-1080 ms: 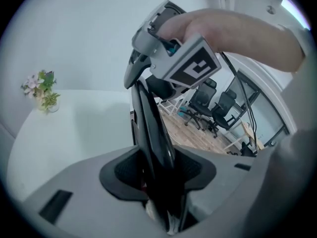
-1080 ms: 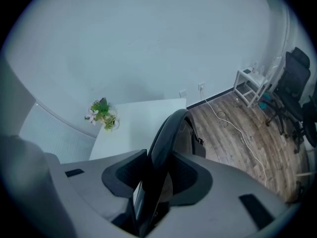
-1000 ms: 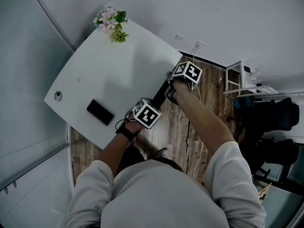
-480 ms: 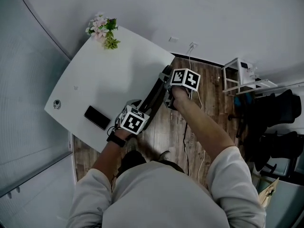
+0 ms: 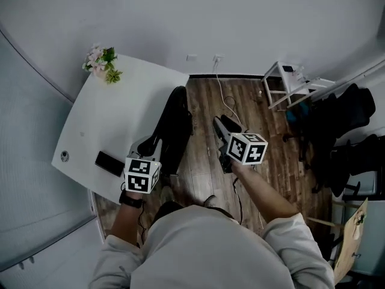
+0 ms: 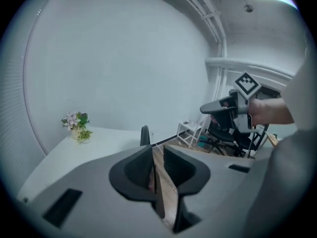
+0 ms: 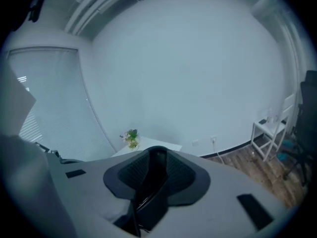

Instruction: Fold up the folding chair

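The left hand-held gripper (image 6: 157, 155) and the right hand-held gripper (image 7: 157, 165) have come off the folding chair (image 5: 173, 125) and the right one has swung out to the side. The chair is folded flat and leans on the tabletop (image 5: 120, 110). Both pairs of jaws have just been closing. They are a little apart and hold nothing.

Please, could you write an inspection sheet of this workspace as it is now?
Surface: white table; wooden plank floor beside it.
Job's things: black folding chair, apparently folded flat, standing against the table edge.
Clutter: flat black phone and small pot of pink flowers on the table.
Grippers: left gripper and right gripper both clear of the chair; jaws have just been closing, narrowly apart, nothing between.
Cables: white cable from the wall socket across the floor.
Surroundings: white wire rack, black office chairs.
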